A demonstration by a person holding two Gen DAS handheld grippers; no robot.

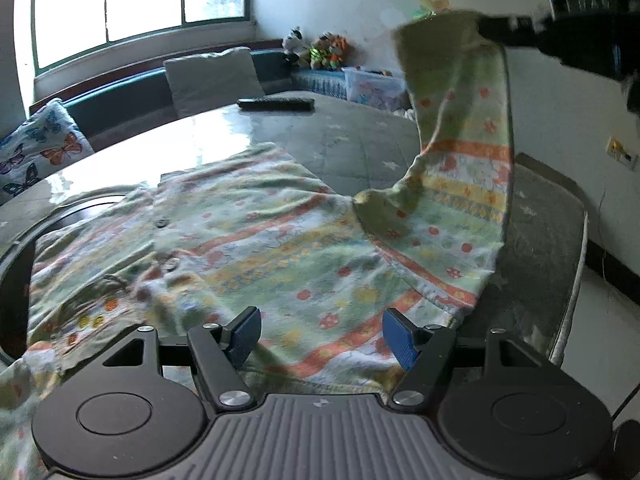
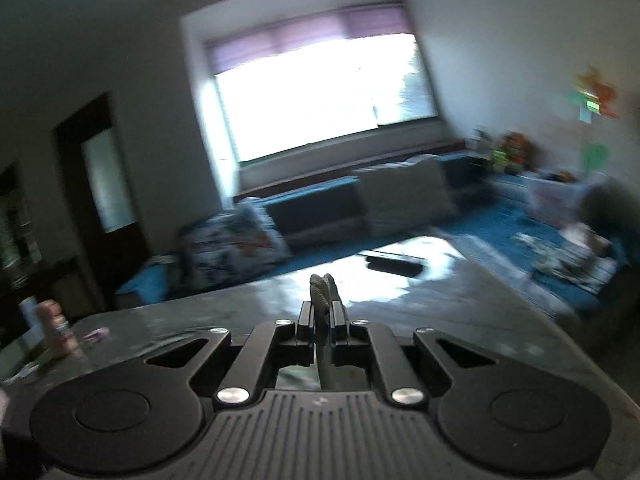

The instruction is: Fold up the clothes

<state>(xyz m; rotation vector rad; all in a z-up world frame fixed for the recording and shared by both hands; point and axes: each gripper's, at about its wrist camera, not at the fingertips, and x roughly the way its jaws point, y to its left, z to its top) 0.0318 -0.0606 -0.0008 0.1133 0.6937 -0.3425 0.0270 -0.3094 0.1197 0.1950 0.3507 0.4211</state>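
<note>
The counter (image 1: 224, 128) carries a patterned shirt (image 1: 256, 240), spread flat with its buttons up. One sleeve (image 1: 460, 160) is raised off the counter, pinched in the closed fingers of the right gripper (image 2: 322, 292). The left gripper (image 1: 320, 336) hangs over the near hem, fingers apart and holding nothing. To fold well, I judge the sleeve should be carried across the shirt's body and laid flat, while the left gripper pins the hem so the cloth does not drag.

Garment (image 1: 248, 240) lies spread on the table (image 1: 352, 140), its right sleeve (image 1: 460, 140) raised. Remote control (image 1: 276, 104) at the table's far edge; sofa (image 1: 120, 100) beyond.
</note>
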